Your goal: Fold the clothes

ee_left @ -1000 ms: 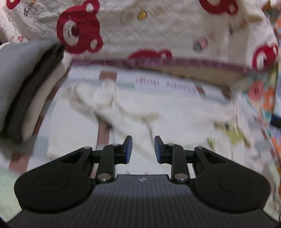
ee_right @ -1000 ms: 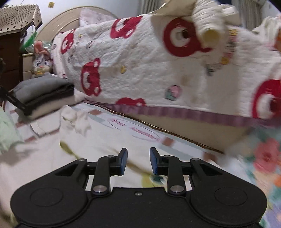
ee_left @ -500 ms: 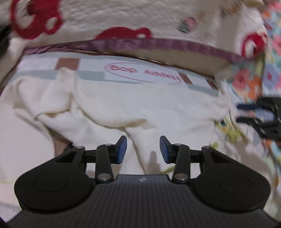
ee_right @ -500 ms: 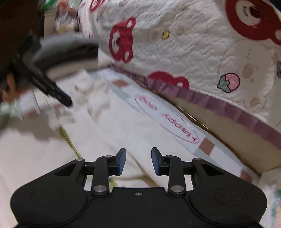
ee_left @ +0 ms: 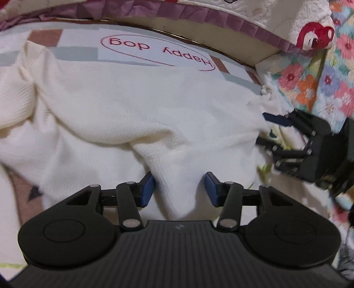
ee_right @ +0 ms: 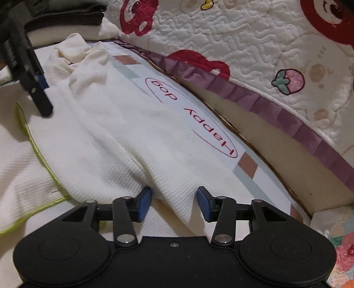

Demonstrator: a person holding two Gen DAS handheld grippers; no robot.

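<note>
Both my hands have dropped from looking across at the quilt to sitting low over the cream ribbed knit garment, which lies rumpled on the pale printed sheet, its far edge toward twelve o'clock under the red lettering. My left gripper now straddles a raised fold of it, jaws closing but the pads not yet pressing. My right gripper straddles another ridge at the garment's other end, jaws opening wide around it. I judge I'm about to pinch both ends to lift and spread it, so the fold has barely begun.

Count: one cream garment, two grippers, one bear-print quilt toward one o'clock, one stack of folded dark clothes at eleven.
</note>
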